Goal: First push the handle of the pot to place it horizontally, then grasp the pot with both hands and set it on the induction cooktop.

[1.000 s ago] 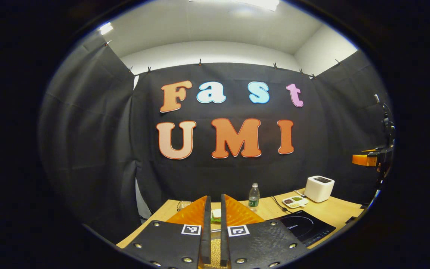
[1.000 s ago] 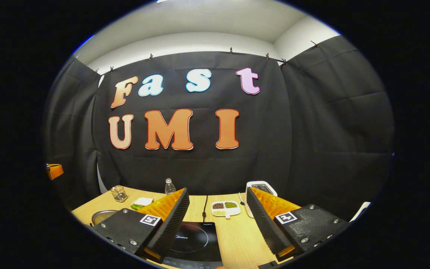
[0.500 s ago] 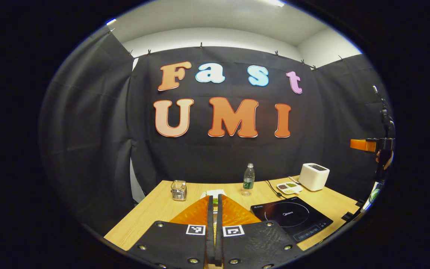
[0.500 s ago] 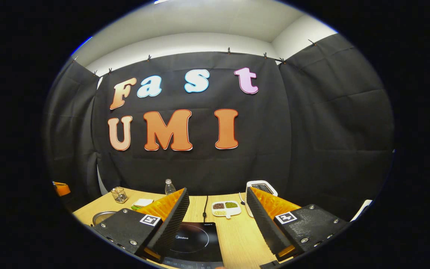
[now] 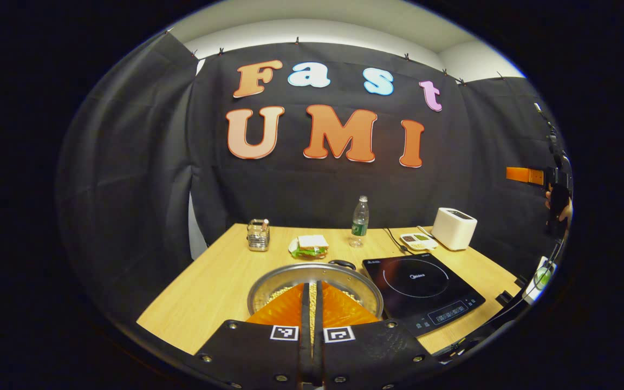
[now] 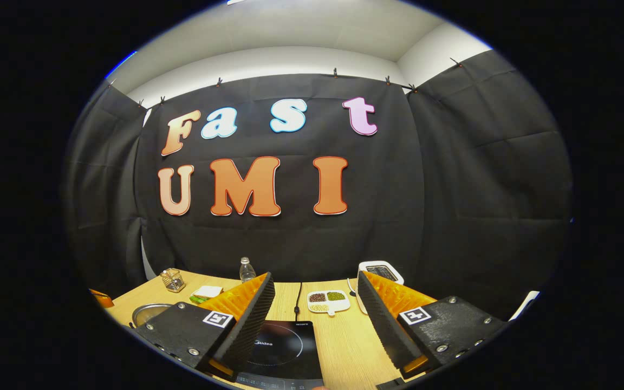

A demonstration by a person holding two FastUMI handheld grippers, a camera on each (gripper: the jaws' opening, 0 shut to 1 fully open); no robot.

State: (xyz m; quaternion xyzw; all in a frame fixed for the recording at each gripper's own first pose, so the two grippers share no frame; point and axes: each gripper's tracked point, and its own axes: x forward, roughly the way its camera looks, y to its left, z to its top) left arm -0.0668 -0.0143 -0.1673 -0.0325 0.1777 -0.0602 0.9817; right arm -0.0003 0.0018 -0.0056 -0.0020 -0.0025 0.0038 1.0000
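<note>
The left hand-held gripper [image 5: 312, 303] hangs over the pot [image 5: 290, 276] with its fingers together, gripping nothing. The pot sits on the surface [image 5: 209, 287] just left of the induction cooktop [image 5: 426, 287]. The right hand-held gripper [image 6: 316, 309] hovers above the cooktop, fingers wide apart.

The brand word "Midea" is printed on the induction cooktop [image 6: 282, 352], between the fingers of the right gripper [image 6: 316, 314]. Square coded markers are fixed on each finger; the cooktop's panel signs cannot be read.
</note>
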